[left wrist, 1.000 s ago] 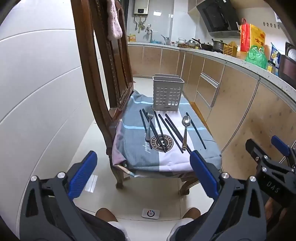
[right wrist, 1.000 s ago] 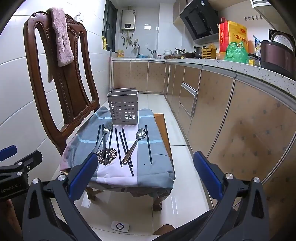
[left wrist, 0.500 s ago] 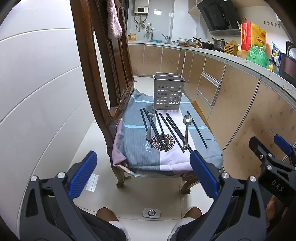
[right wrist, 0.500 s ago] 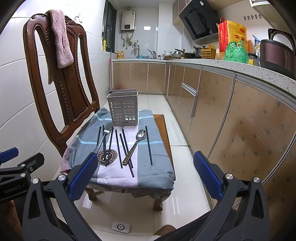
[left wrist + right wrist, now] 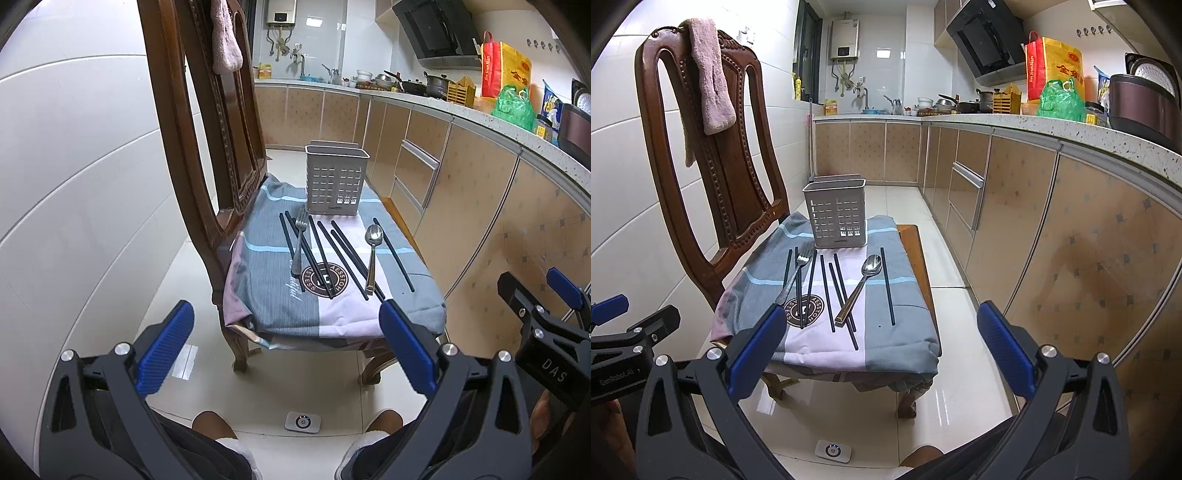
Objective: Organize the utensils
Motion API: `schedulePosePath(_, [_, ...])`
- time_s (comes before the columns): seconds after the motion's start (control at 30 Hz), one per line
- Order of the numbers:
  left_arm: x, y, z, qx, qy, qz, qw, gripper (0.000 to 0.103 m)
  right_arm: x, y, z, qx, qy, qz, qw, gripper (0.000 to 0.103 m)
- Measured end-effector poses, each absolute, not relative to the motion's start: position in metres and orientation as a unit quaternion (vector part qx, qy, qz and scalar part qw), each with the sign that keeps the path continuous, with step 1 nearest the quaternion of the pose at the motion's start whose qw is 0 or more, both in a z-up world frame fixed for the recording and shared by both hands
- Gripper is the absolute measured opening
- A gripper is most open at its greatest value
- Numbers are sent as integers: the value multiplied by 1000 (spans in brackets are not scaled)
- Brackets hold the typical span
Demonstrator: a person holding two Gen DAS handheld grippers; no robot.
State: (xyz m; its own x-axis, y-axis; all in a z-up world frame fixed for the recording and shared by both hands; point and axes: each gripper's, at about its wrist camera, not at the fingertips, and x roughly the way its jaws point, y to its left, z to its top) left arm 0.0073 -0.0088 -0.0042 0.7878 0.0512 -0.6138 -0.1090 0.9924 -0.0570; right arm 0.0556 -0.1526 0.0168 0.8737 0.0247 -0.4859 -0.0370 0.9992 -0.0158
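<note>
Both grippers have crept a little nearer the carved dark wooden chair (image 5: 713,192) since a second ago, the utensils sitting slightly larger in each view; nothing on the seat has shifted. Left gripper (image 5: 282,349) and right gripper (image 5: 881,341) hang with their blue-padded fingers spread wide, empty, well short of the seat. On the grey, blue and pink patterned cloth (image 5: 908,332) draped over the seat lie the loose black chopsticks (image 5: 824,291), a steel fork (image 5: 798,271) resting across two of them, and a steel spoon (image 5: 862,282), all roughly lengthwise with their handles toward the person, which probably makes each easy to pinch by its near end. One black chopstick (image 5: 887,286) lies apart at the right. At the far edge stands the upright pale grey perforated plastic utensil holder (image 5: 837,218), its mouth open upward and apparently empty, ready to take them. None has yet been sorted into it.
</note>
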Motion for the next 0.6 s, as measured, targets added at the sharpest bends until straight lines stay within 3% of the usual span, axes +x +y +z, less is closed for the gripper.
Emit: schedulePosePath(0.6, [9,-11,-8,-42,330,40,942,99,55,-154,14,-9,253,18,967,101])
